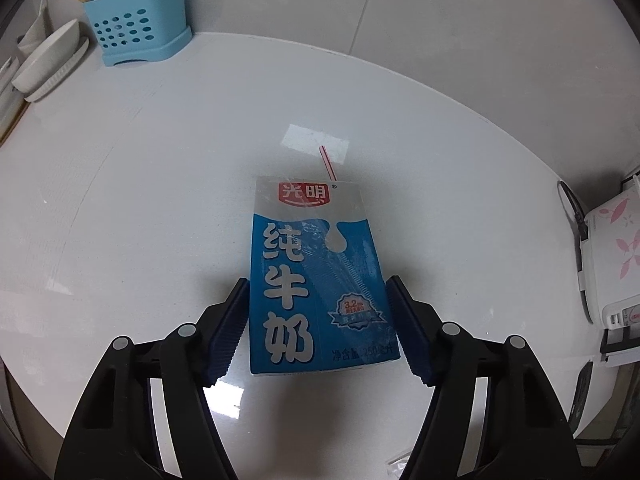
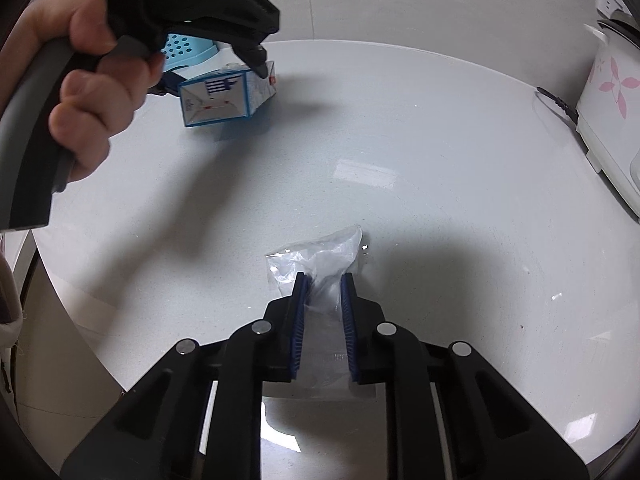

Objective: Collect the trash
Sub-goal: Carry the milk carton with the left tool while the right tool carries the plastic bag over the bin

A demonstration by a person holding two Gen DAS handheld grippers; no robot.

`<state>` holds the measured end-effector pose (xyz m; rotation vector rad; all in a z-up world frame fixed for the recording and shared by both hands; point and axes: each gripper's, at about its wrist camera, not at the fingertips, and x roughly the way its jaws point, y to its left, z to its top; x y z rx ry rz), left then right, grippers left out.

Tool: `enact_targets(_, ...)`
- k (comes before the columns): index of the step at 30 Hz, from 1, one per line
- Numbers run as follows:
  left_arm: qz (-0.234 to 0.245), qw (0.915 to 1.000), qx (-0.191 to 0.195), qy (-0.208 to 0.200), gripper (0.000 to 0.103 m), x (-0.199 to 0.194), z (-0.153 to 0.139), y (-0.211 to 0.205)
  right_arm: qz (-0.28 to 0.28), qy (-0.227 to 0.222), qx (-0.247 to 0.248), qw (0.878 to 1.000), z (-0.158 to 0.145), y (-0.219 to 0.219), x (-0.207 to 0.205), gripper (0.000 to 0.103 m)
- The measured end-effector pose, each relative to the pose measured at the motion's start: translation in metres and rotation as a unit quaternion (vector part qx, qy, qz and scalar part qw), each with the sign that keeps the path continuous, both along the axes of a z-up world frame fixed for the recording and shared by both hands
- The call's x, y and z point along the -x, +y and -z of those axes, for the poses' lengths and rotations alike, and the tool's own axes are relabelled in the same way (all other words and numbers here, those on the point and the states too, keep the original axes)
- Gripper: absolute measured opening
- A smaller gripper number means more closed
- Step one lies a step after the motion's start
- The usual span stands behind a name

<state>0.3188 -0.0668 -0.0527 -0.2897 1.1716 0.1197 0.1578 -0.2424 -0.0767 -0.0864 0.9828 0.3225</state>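
The left gripper (image 1: pixel 318 320) is clamped on a blue milk carton (image 1: pixel 316 280), its pads pressed to both sides, and the right-wrist view shows the carton (image 2: pixel 228 94) hanging tilted clear of the white table (image 1: pixel 140 200) with a hand (image 2: pixel 84 92) on the tool's handle. A striped straw (image 1: pixel 327 164) sticks out of the carton's top. The right gripper (image 2: pixel 324 312) is pinched nearly together on a clear plastic bag (image 2: pixel 320 256), which lies crumpled on the table nearer the edge. A blue utensil holder (image 1: pixel 136 20) stands at the back, a flowered rice cooker (image 2: pixel 608 112) to the right
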Motion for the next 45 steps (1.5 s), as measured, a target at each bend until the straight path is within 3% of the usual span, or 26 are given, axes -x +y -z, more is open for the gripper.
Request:
enact_targets(9,0.032,0.9989,-0.012,-0.033,0.066,0.046,-0.025,0.031,0.014,-0.021,-0.009,1.0,-0.01,-0.007,0.004,0.016)
enact_targets(19,0.08,0.9934,-0.01,-0.082,0.066,0.14,-0.064,0.037,0.021,-0.054,-0.011,0.998,-0.034,0.007,0.037,0.016)
enact_targets(32,0.114,0.9847,0.006,-0.131,0.066,0.253,-0.08,0.051,0.019,-0.106,-0.009,0.994,-0.06,0.028,0.099,0.016)
enact_targets(36,0.121,0.982,-0.006,-0.145,0.066,0.281,-0.082,0.052,0.019,-0.115,-0.01,0.993,-0.065,0.038,0.12,0.016)
enact_targets(45,0.13,0.9767,-0.001,-0.171,0.066,0.347,-0.072,0.061,0.019,-0.138,-0.031,0.99,-0.067,0.039,0.17,0.016)
